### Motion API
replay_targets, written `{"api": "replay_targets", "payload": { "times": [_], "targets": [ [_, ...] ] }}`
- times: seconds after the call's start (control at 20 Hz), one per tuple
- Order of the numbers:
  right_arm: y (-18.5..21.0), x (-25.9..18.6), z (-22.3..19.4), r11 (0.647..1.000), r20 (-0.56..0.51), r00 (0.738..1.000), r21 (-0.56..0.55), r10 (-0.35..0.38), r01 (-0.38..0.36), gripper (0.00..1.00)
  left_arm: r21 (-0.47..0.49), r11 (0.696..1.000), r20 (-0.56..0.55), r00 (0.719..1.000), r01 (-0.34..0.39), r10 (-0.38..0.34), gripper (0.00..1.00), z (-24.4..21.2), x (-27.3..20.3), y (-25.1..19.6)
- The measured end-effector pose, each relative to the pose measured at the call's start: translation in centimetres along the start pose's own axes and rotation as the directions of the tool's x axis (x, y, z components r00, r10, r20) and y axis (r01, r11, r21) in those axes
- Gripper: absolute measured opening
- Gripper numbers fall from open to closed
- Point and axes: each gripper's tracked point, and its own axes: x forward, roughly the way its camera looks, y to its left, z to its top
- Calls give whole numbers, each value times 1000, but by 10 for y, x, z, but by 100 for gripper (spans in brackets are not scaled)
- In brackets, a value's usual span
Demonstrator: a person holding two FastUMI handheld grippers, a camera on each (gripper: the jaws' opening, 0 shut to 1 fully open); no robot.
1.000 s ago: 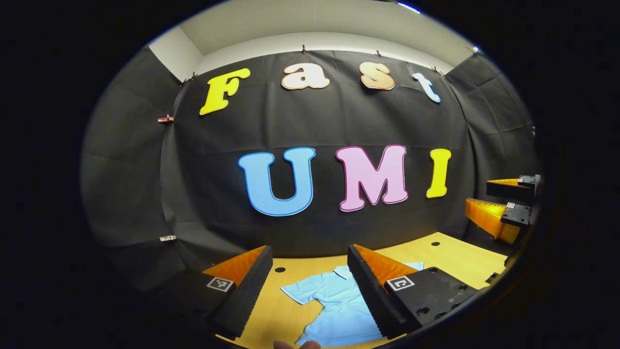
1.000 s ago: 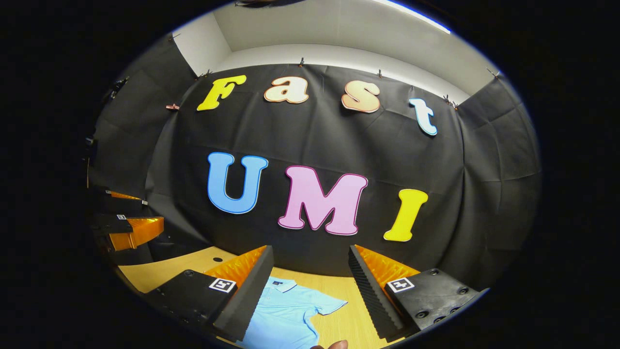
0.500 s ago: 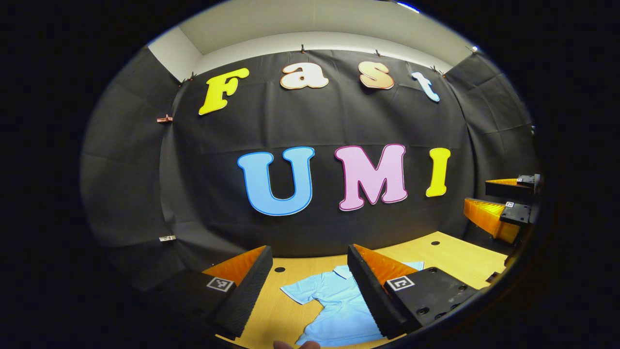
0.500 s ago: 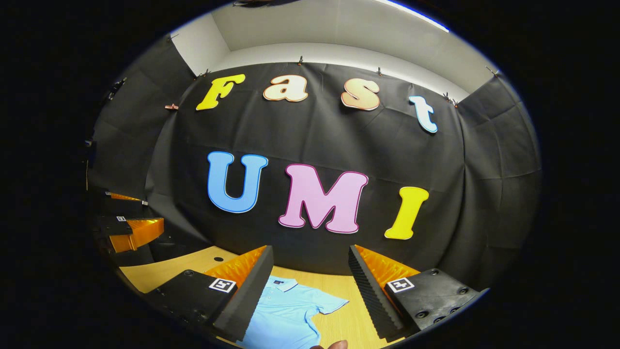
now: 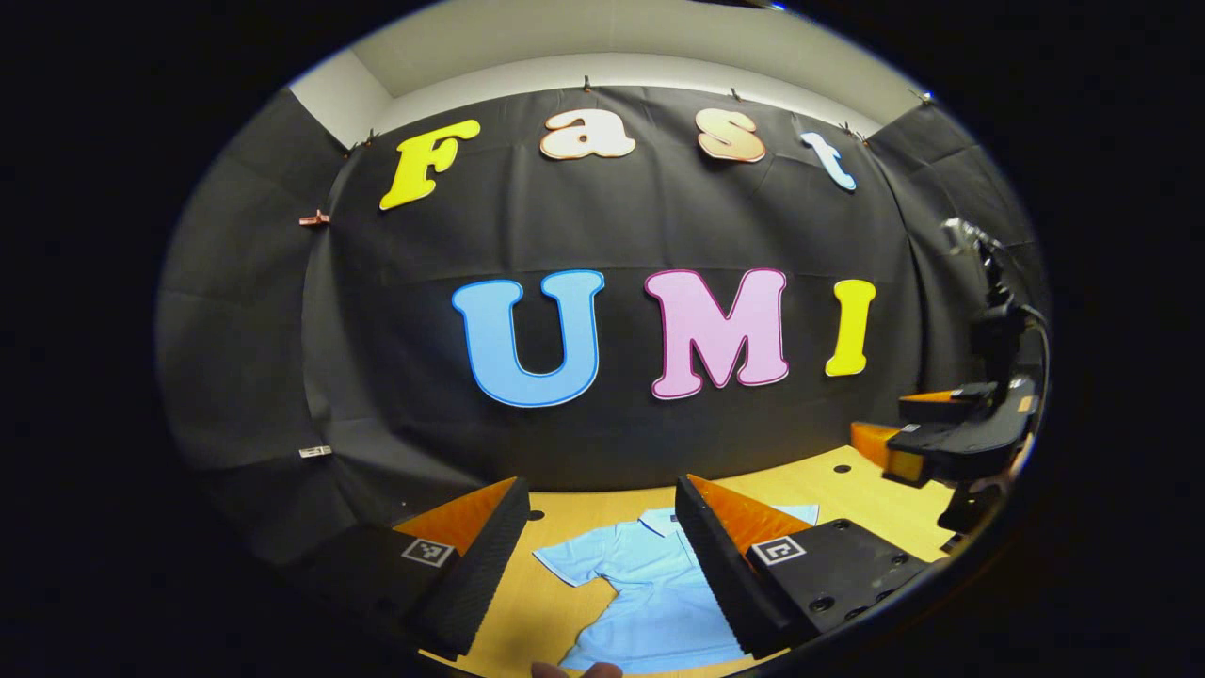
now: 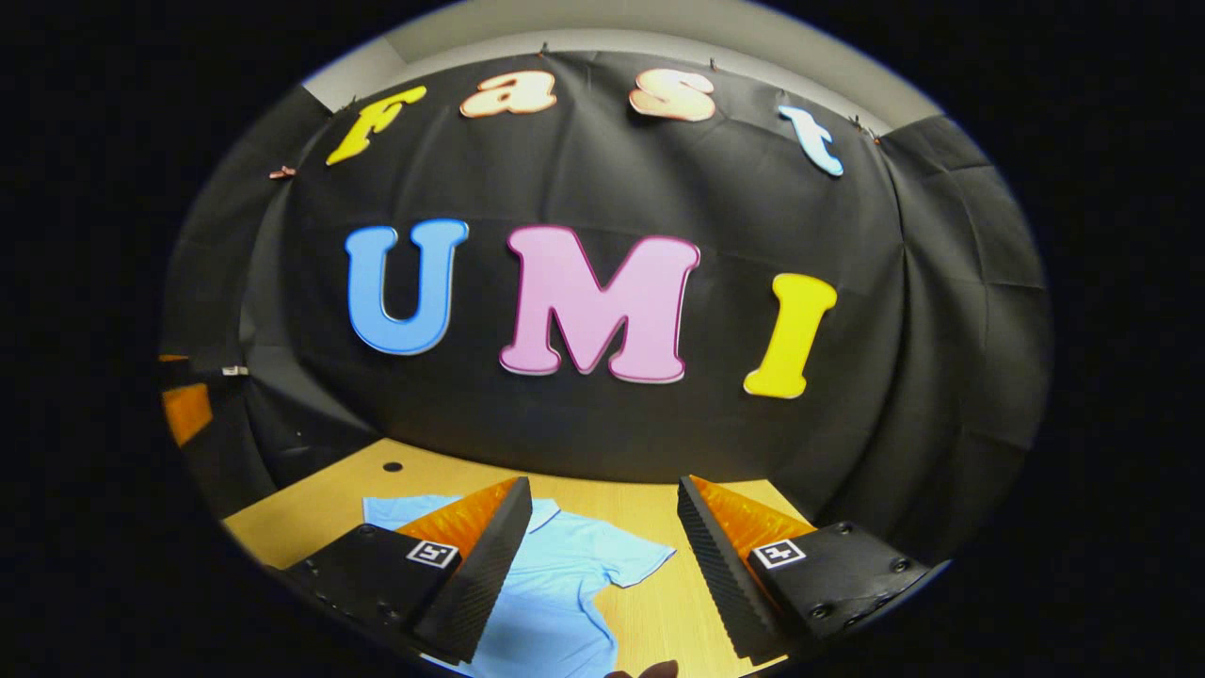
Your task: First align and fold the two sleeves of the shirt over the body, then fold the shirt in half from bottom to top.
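The pale wood-grain counter (image 5: 875, 490), smooth and pierced by small round holes, carries a light blue short-sleeved shirt (image 5: 650, 584) with a collar, lying flat and unfolded with sleeves spread, collar toward the counter's far edge by the black cloth wall. The left tool (image 5: 602, 556) hangs above the shirt with its ribbed, wedge-shaped fingers wide apart and holding nothing, each carrying a small square black-and-white marker with no readable writing. The right tool (image 6: 602, 556) is likewise spread and empty over the shirt's sleeve near the counter's far edge.
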Motion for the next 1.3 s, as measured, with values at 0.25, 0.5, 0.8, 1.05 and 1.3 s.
{"api": "replay_targets", "payload": {
  "times": [0.25, 0.5, 0.8, 1.05, 1.3],
  "targets": [
    [-41, 95, -70, 997, -148, 988, 41, -52, 59, 97, 8, 1000, -28, 999, -24, 24, 99, -16, 16, -6],
    [-66, 177, -163, 995, -334, 941, 61, -57, 82, 97, 23, 997, -74, 995, -71, 73, 99, -38, 30, -7],
    [-86, 211, -259, 986, -551, 831, 82, -78, 147, 98, 24, 992, -121, 985, -121, 123, 99, -55, 39, -6],
    [-91, 225, -304, 974, -641, 761, 96, -96, 204, 97, 26, 990, -142, 979, -141, 144, 99, -65, 38, -5],
    [-90, 228, -315, 964, -680, 726, 109, -104, 241, 98, 21, 988, -151, 976, -153, 155, 99, -70, 37, -3]
  ]
}}
